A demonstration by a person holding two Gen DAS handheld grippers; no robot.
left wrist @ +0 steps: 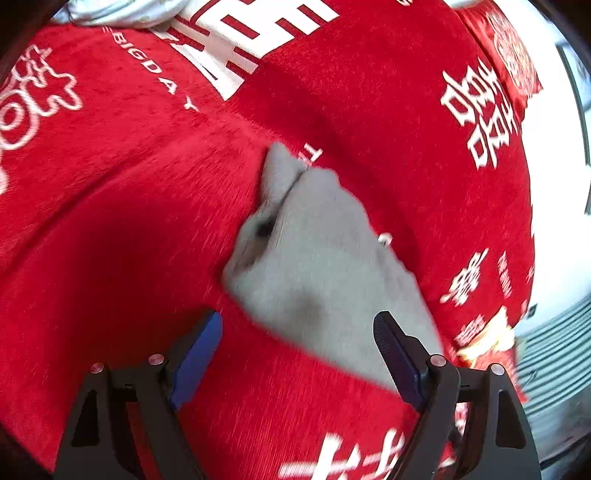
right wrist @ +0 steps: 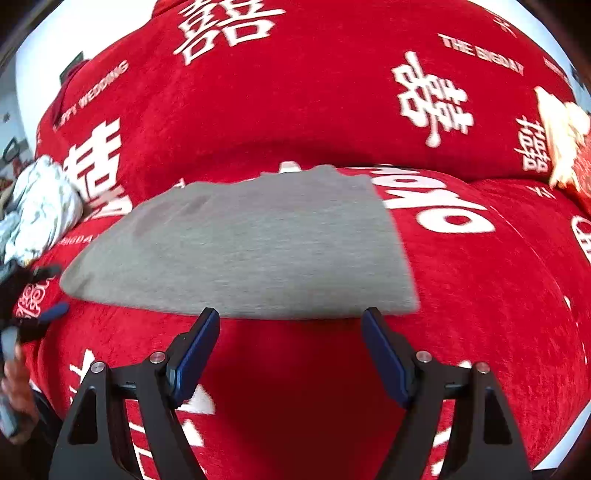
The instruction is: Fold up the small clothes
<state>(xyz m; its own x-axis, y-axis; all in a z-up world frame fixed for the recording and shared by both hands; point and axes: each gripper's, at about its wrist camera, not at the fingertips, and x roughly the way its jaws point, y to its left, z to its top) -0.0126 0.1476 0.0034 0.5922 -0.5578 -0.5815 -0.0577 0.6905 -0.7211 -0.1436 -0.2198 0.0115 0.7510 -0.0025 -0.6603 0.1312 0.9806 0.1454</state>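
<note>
Both tongs, left tongs and right tongs, are spread wide, gripping nothing. Gray garment lies mid-frame on a red blanket with white lettering; crumpled pale cloth far left, white wall upper left.

The left gripper has its jaws wide apart, with nothing pressed between them. The right gripper is also spread wide. Both point obliquely downward.

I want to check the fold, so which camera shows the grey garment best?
The right wrist view: the grey garment lies spread flat on the red cover, its whole outline visible. The left wrist view sees it end-on, blurred, partly behind a claw finger.
</note>
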